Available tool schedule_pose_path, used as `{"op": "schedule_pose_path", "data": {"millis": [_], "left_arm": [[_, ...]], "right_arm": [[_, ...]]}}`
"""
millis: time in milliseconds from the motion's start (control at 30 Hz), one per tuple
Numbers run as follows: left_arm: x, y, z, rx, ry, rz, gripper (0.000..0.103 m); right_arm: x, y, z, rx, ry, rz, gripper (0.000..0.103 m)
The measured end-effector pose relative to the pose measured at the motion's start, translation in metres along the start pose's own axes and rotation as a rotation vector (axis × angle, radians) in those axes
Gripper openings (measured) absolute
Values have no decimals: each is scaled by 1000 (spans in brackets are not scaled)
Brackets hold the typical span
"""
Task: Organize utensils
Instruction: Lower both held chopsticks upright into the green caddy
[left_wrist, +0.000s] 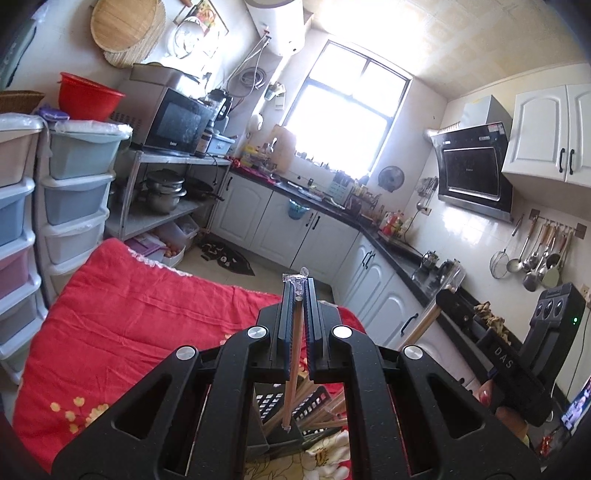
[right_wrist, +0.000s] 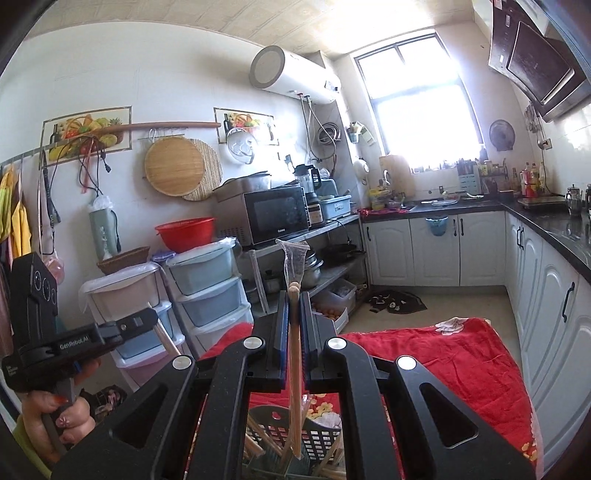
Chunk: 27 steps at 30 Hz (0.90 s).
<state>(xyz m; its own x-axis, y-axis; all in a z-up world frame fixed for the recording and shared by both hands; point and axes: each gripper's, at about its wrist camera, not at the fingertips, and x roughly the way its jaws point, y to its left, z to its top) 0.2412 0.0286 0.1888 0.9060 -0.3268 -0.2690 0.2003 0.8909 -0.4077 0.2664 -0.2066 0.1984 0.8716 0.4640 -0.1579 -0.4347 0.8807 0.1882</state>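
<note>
My left gripper (left_wrist: 299, 286) is shut on wooden chopsticks in a clear wrapper (left_wrist: 295, 350), held upright above a black perforated basket (left_wrist: 314, 404) that has several more chopsticks in it. My right gripper (right_wrist: 294, 297) is shut on its own wrapped chopsticks (right_wrist: 294, 362) over the same basket (right_wrist: 317, 437). In the left wrist view the right gripper (left_wrist: 448, 286) shows at the right with its chopsticks (left_wrist: 421, 328) slanting down. In the right wrist view the left gripper (right_wrist: 147, 321) is at the left, gripped by a hand (right_wrist: 55, 417).
A red floral blanket (left_wrist: 147, 314) covers the surface under the basket. Stacked plastic drawers (right_wrist: 207, 288) and a metal shelf with pots and a microwave (right_wrist: 273, 214) stand beyond it. White cabinets with a dark counter (right_wrist: 554, 221) line the right wall.
</note>
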Motion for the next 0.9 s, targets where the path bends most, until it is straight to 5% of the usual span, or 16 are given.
{"op": "schedule_pose_path", "data": {"millis": [900], "left_arm": [[44,5,-57,56,109,32,5]], "right_arm": [[45,5,-63,-33,180,-46,7]]}}
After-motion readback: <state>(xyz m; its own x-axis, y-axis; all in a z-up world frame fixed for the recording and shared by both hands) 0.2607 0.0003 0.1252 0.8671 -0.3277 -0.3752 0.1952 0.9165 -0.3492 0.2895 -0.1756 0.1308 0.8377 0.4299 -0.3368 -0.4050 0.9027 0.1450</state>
